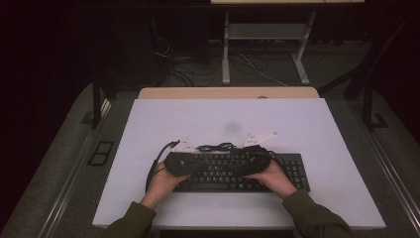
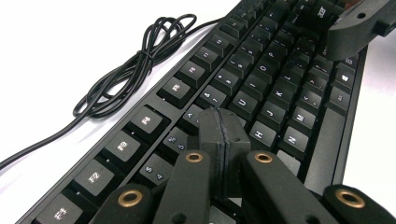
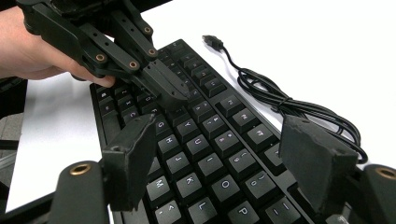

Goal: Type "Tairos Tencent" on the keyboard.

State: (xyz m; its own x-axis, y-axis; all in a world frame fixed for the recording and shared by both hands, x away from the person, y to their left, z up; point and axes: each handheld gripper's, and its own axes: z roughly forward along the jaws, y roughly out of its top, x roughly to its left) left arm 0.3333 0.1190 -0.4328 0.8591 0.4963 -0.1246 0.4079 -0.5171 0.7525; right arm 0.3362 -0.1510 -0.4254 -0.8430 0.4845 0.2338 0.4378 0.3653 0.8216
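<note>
A black keyboard [image 1: 233, 174] lies on the white table top [image 1: 223, 119], its coiled cable [image 1: 218, 147] bundled just behind it. My left gripper [image 2: 219, 123] is shut with nothing between its jaws. Its joined tip [image 3: 170, 95] points down at the keys of the upper letter rows; whether it touches them I cannot tell. My right gripper [image 3: 222, 154] stands open over the letter keys [image 3: 201, 154], its two pads wide apart and holding nothing. Both hands hold the grippers [image 1: 198, 164] over the keyboard's middle, pointing toward each other. The cable [image 3: 280, 100] ends in a loose USB plug [image 3: 212, 41].
The cable bundle [image 2: 135, 65] lies on the table beside the function-key row. A wooden desk edge [image 1: 228, 92] runs behind the white top. Farther back stand a grey table frame [image 1: 267, 32] and loose floor cables [image 1: 198, 64]. A black stand [image 1: 96, 104] is at the left.
</note>
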